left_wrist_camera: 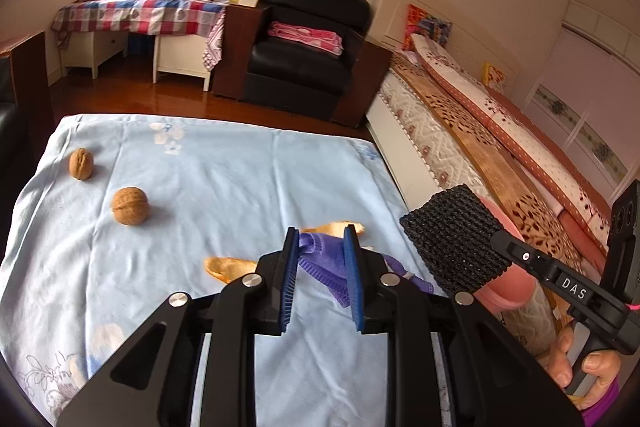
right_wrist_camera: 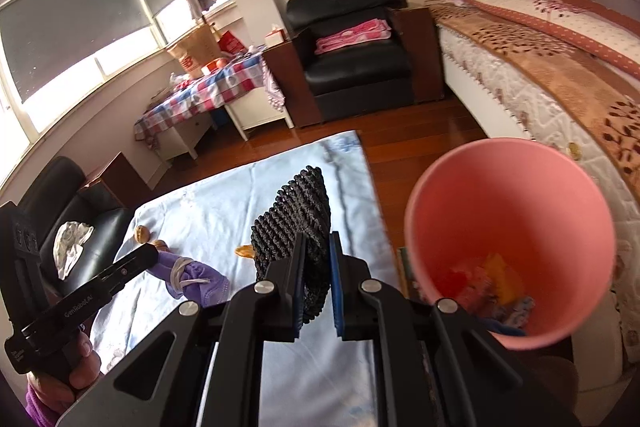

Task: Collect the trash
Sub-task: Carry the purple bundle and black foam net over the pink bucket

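Observation:
My left gripper [left_wrist_camera: 321,239] is shut on a purple face mask [left_wrist_camera: 320,254] and holds it over the light blue cloth [left_wrist_camera: 224,187]. Orange peel pieces [left_wrist_camera: 226,267] lie by it, one more [left_wrist_camera: 336,227] behind the fingers. Two walnuts [left_wrist_camera: 129,205] [left_wrist_camera: 81,163] sit at the left. My right gripper [right_wrist_camera: 318,247] is shut on a black mesh pad [right_wrist_camera: 294,227], held above the cloth near a pink bin [right_wrist_camera: 508,227] that holds several scraps. The pad [left_wrist_camera: 452,239] and the bin [left_wrist_camera: 508,287] also show in the left wrist view, the mask [right_wrist_camera: 200,283] in the right wrist view.
A bed [left_wrist_camera: 500,131] runs along the right. A black armchair [left_wrist_camera: 304,67] and a table with a checked cloth [left_wrist_camera: 140,15] stand at the back. Wooden floor [left_wrist_camera: 168,95] lies between. Another black chair with a white cloth [right_wrist_camera: 76,223] is at the left.

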Tool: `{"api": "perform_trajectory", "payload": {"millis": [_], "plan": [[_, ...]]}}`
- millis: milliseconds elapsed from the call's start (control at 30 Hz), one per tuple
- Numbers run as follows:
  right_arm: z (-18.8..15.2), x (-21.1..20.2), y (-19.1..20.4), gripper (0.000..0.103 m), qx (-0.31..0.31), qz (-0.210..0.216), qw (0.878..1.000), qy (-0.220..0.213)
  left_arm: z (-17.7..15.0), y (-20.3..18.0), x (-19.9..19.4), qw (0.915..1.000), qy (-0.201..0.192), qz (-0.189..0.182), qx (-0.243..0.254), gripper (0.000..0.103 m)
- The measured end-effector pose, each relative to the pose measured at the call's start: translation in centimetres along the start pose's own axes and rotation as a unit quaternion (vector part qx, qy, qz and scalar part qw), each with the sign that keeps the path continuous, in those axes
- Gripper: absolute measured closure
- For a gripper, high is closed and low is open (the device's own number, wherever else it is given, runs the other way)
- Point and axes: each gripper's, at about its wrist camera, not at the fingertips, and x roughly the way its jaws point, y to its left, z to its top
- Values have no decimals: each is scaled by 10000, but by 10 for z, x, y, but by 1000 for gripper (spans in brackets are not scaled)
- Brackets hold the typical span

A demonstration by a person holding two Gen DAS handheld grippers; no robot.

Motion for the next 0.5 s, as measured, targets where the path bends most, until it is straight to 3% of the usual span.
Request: {"api": "perform_trajectory", "payload": {"millis": [500], "plan": [[-7,-57,-55,92,420,-525,9970,-385,-7,-63,7,9975,135,-360,594,81]]}}
